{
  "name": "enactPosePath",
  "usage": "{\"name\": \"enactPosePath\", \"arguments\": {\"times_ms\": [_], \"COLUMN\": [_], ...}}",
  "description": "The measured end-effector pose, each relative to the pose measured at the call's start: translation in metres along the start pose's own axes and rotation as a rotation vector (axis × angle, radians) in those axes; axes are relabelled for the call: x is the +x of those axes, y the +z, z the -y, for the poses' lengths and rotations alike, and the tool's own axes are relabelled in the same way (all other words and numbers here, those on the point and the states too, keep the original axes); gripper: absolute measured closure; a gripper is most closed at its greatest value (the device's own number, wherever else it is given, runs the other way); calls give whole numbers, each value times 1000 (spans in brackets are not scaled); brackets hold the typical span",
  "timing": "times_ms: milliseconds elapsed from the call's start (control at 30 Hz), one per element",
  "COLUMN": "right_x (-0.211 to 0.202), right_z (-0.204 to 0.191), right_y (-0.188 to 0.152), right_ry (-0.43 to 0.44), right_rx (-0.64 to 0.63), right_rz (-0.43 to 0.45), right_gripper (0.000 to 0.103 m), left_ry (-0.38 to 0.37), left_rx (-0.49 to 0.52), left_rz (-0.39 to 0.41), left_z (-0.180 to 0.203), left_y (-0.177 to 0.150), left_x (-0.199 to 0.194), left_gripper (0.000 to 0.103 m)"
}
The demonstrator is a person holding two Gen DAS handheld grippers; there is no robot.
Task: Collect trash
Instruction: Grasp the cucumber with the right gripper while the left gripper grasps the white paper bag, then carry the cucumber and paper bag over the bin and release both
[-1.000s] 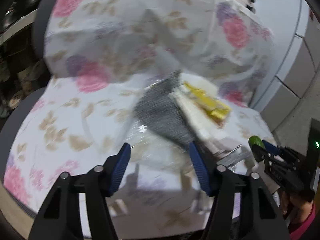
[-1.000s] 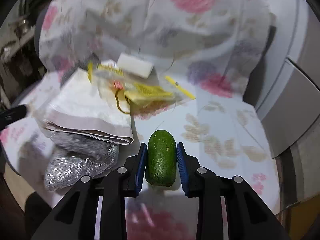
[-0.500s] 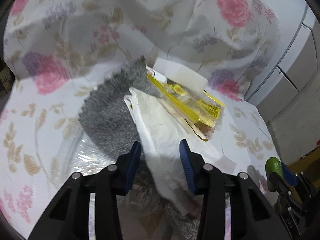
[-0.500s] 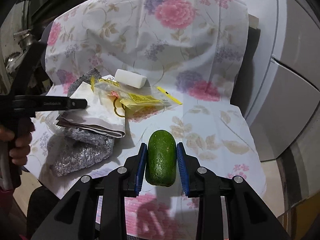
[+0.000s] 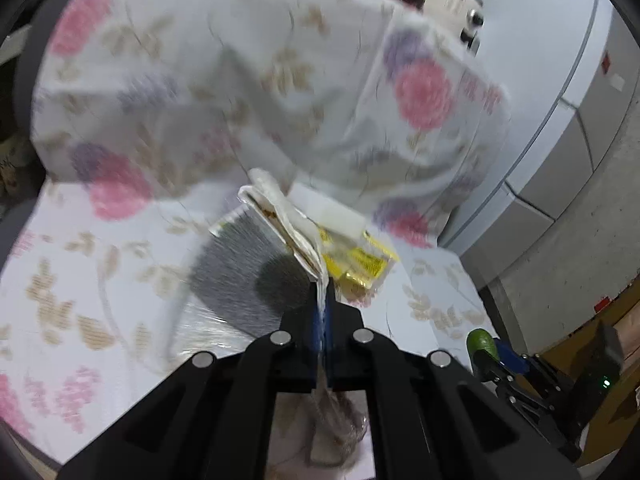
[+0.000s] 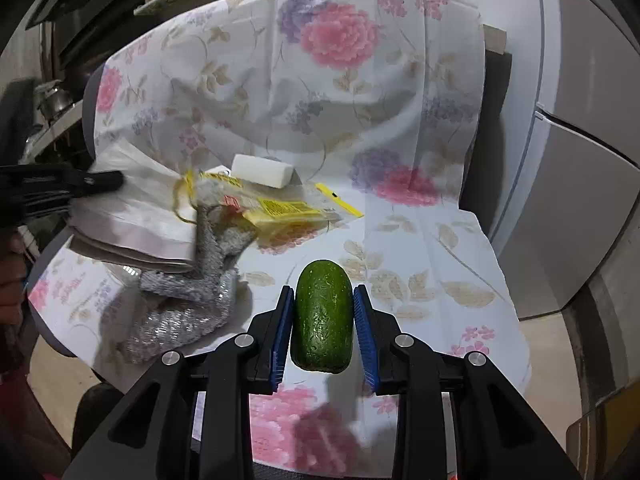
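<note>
My left gripper has its jaws clamped on the edge of a folded white paper bag, lifted above the chair's floral cover. A silver-grey cloth trails beneath it, beside yellow wrappers. My right gripper is clamped on a green avocado.
</note>
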State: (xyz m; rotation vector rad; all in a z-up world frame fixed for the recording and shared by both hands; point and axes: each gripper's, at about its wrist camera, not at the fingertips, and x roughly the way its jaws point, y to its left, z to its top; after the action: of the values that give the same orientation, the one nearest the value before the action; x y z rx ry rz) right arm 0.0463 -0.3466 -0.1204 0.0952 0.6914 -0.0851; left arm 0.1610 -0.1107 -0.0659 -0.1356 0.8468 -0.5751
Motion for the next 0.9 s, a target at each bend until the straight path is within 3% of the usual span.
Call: {"name": "enactPosePath", "arguments": {"times_ms": [233, 500, 600, 900], "right_x": [-28, -64, -78, -117], "right_z": [-7, -8, -2, 18], "right_y": [4, -8, -16, -34], "right_ry": [24, -25, -48, -113], "right_rx": [30, 39, 58, 105], "right_rz": [47, 64, 62, 87], "right_gripper": [72, 72, 72, 72], "left_ry": [20, 2, -26, -226], "left_rx": [-2, 23, 45, 148], "left_rz": [98, 112, 106, 44], "left_z": [-5, 3, 13, 75], "left_y": [-18, -62, -76, -94], "left_x": [-55, -66, -66, -51], "left_gripper": [103, 103, 103, 103]}}
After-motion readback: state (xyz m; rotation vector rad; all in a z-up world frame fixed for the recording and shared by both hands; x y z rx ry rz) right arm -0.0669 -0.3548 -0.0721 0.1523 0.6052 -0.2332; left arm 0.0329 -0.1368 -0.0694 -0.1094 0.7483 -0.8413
